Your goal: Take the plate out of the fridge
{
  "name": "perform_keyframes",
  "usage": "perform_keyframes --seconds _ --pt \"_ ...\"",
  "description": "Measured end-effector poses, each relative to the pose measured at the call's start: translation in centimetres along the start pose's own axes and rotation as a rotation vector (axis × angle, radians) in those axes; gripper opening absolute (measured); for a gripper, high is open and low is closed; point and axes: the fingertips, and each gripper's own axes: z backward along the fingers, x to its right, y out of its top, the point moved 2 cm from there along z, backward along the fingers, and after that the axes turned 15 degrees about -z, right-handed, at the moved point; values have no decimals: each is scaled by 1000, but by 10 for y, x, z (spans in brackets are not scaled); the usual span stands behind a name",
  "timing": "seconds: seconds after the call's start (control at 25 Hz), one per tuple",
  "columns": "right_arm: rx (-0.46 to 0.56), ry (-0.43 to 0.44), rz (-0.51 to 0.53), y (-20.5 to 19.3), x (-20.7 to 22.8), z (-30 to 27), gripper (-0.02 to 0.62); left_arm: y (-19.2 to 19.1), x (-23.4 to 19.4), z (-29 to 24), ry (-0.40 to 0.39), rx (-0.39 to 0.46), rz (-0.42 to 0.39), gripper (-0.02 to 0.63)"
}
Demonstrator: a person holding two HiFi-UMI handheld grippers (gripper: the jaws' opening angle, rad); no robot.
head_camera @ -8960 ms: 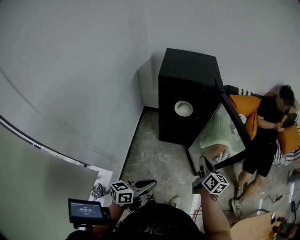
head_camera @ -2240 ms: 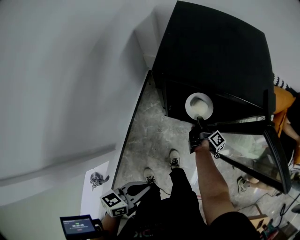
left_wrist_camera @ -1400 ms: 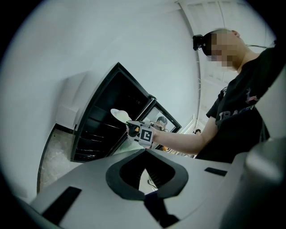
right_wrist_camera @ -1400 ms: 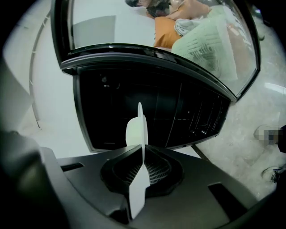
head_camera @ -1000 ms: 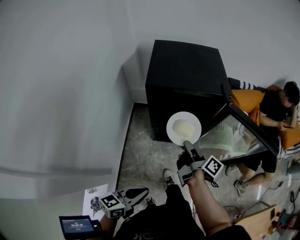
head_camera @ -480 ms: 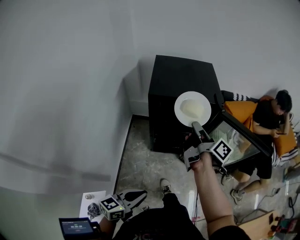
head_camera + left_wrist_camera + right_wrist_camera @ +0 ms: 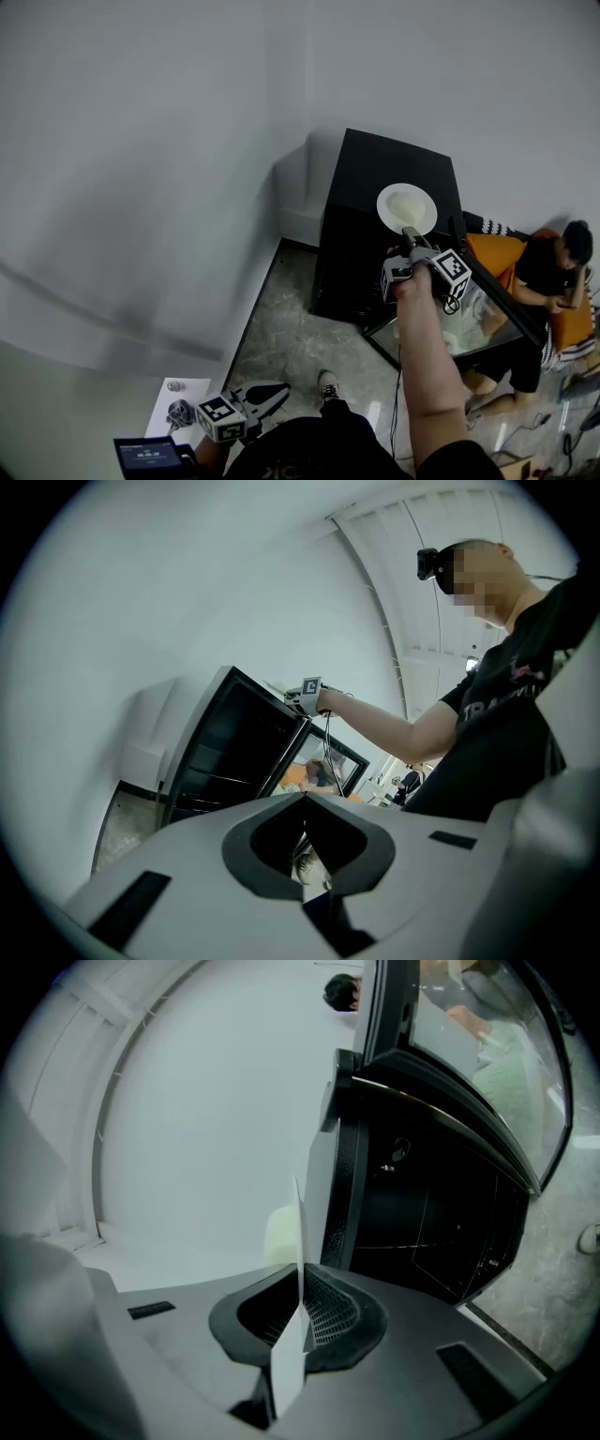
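Note:
A white plate (image 7: pixel 407 208) with a pale lump of food on it hangs in the air in front of the top of the black fridge (image 7: pixel 394 157). My right gripper (image 7: pixel 410 233) is shut on its near rim. In the right gripper view the plate (image 7: pixel 298 1241) stands edge-on between the jaws of the right gripper (image 7: pixel 300 1314), with the fridge (image 7: pixel 422 1213) just to its right. The fridge's glass door (image 7: pixel 466 314) stands open. My left gripper (image 7: pixel 274 393) hangs low at my side, shut and empty; in its own view the left gripper (image 7: pixel 305 857) has nothing between the jaws.
A person (image 7: pixel 548 281) sits on the floor by orange cushions, right of the open door. The fridge stands in a corner of white walls on a marbled floor (image 7: pixel 291 323). A small screen (image 7: pixel 145 457) and a sheet of paper (image 7: pixel 178 403) lie at the lower left.
The right gripper has carried the plate up and away from the fridge's front, to the level of the fridge's top. The left gripper has hardly moved.

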Motion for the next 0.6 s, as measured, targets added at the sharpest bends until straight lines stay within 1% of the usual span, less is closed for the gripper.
perform_keyframes --seconds 0.12,0.28,0.6 --pt "14 -25 -33 -2 8 -9 18 -2 -2 4 23 7 2 5" --pt "31 -27 -52 -1 10 -20 18 -2 -8 5 40 0 8 5" --pt "30 -23 -74 2 5 -35 18 3 -11 0 32 -12 -7 5"
